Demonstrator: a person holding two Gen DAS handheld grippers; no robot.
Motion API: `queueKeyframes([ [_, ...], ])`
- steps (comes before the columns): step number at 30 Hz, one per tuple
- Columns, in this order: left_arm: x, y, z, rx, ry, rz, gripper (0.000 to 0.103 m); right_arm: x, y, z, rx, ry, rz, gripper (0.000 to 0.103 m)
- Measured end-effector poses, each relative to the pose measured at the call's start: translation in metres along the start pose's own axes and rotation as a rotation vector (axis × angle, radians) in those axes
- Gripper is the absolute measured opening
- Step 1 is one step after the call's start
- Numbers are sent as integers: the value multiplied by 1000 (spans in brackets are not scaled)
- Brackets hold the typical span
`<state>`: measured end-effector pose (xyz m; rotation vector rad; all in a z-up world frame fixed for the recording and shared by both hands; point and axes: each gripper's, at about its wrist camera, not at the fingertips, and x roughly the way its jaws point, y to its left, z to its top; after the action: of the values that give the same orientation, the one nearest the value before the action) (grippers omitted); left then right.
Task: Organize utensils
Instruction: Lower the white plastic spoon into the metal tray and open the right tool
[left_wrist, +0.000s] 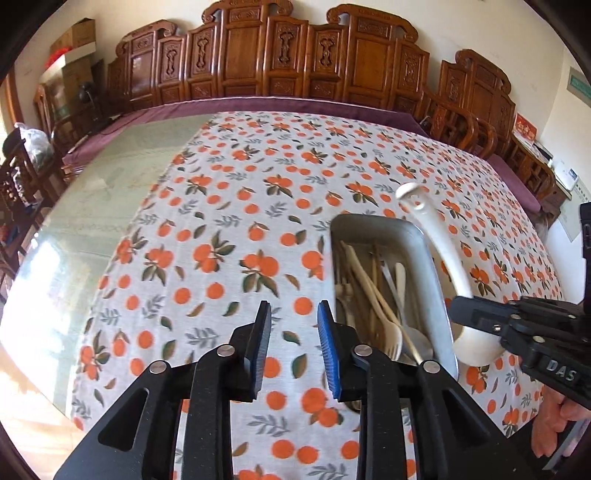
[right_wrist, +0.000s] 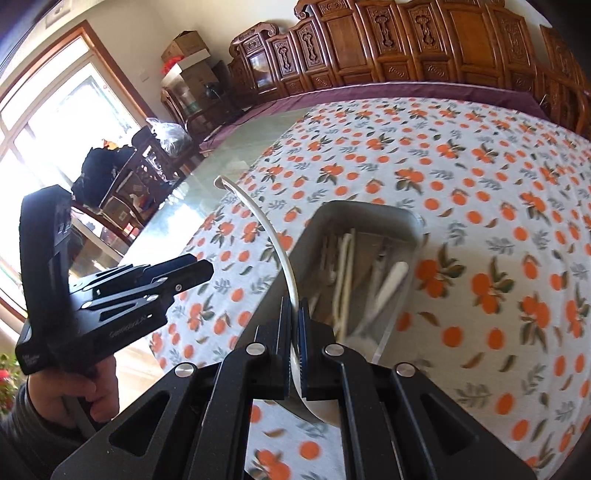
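Observation:
A metal tray (left_wrist: 436, 258) on the orange-print tablecloth holds several pale spoons, forks and chopsticks (left_wrist: 373, 295). It also shows in the right wrist view (right_wrist: 406, 218). My right gripper (right_wrist: 294, 314) is shut on a white ladle (right_wrist: 266, 229), gripped near its bowl, handle curving up and away. In the left wrist view the ladle (left_wrist: 443, 251) hangs beside the tray's right edge, held by the right gripper (left_wrist: 461, 314). My left gripper (left_wrist: 293, 314) is open and empty, left of the tray above the cloth.
The tablecloth (left_wrist: 229, 229) covers part of a glass-topped table (left_wrist: 110, 192). Carved wooden chairs (left_wrist: 280, 59) line the far side. A window (right_wrist: 48, 122) and cluttered furniture stand at the left.

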<state>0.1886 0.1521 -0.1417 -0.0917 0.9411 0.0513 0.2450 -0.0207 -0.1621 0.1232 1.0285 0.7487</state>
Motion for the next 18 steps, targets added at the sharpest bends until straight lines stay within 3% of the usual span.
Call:
queueKeyframes([
  [11,-5,12,-2,-2,-11,5,24,33,-19,-1,134,24,37,6],
  [18,-7,11,-2,-2,-11,-4,25,41,-34,3,168,19,6,8],
])
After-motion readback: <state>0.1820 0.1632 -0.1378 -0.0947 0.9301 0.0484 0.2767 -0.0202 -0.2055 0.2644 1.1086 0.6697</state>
